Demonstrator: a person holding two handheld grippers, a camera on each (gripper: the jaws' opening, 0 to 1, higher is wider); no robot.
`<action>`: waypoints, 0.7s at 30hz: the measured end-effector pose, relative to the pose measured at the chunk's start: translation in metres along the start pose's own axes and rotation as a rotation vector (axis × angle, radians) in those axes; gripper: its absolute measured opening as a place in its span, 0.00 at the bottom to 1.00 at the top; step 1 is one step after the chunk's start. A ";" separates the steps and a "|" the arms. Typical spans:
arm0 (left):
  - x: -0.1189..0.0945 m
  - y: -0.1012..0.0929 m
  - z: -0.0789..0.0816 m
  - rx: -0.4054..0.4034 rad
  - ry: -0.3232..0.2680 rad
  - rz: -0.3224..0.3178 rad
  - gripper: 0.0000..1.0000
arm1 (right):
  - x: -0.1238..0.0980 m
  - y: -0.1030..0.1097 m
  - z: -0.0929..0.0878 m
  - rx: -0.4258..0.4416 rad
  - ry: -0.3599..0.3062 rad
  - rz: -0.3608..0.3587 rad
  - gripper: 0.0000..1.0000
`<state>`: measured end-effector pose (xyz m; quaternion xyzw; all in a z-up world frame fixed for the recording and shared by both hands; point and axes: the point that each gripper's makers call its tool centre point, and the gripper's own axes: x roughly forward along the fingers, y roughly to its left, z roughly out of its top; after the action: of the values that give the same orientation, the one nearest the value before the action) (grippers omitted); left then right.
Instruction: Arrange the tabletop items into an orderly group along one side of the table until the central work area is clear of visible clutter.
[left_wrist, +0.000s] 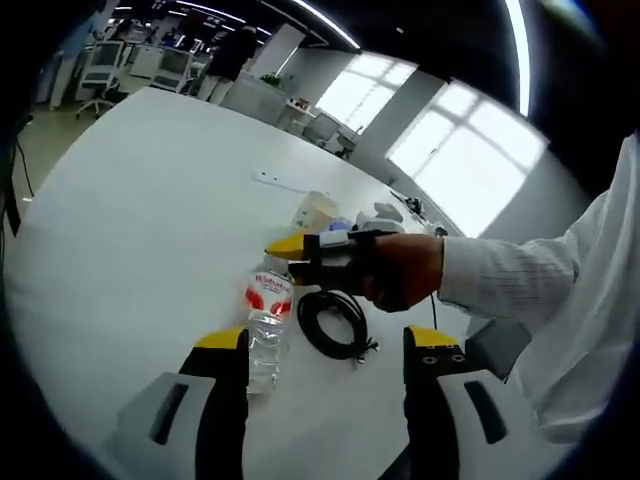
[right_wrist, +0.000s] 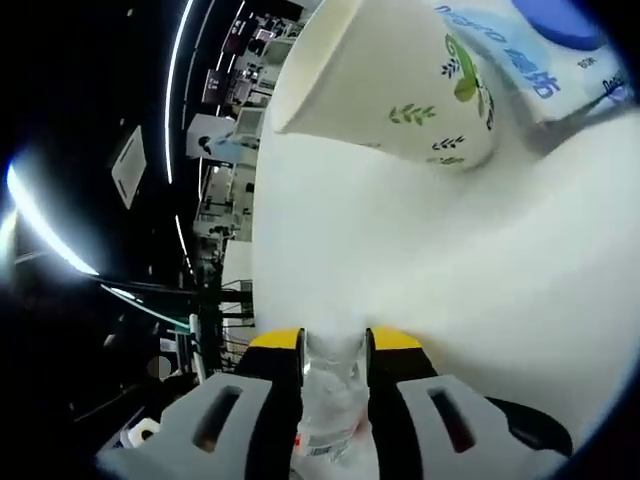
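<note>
**Bottle in grip, cluster not yet formed**

Nearest the person, the left gripper (left_wrist: 325, 345) hangs above the white table (left_wrist: 130, 230) with its jaws spread wide and nothing between them. Just beyond its tips lies the clear water bottle (left_wrist: 267, 335), red label up, on its side near the middle of the table. The right gripper (left_wrist: 290, 250), held in a gloved hand (left_wrist: 395, 270), reaches in across it; in the right gripper view the right gripper's jaws stand clamped on the bottle's upper end. Beside the bottle sits a coiled black cable (left_wrist: 333, 322). Farther off stands a paper cup (right_wrist: 385, 85) with a leaf print, a blue-printed packet (right_wrist: 540, 55) behind it, and small pale items near the far edge, too blurred to name.

Judgement: the step in hand is lifting the bottle. The next move calls for carrying it to the cup-side group and standing it upright, clear of the cable. The cable remains to be moved.
</note>
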<state>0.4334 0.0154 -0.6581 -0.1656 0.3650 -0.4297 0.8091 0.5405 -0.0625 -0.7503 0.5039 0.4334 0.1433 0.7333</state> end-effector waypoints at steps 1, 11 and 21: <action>0.000 0.000 0.000 0.000 -0.001 0.001 0.63 | 0.000 0.000 0.000 0.001 -0.001 -0.004 0.21; -0.007 0.004 0.002 0.000 -0.021 0.016 0.62 | -0.006 0.008 -0.001 -0.029 -0.016 0.002 0.20; -0.013 0.006 0.006 0.012 -0.035 0.017 0.62 | -0.013 0.033 -0.002 -0.169 -0.027 0.019 0.20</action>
<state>0.4364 0.0288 -0.6517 -0.1651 0.3494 -0.4221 0.8200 0.5383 -0.0551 -0.7159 0.4462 0.4050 0.1796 0.7776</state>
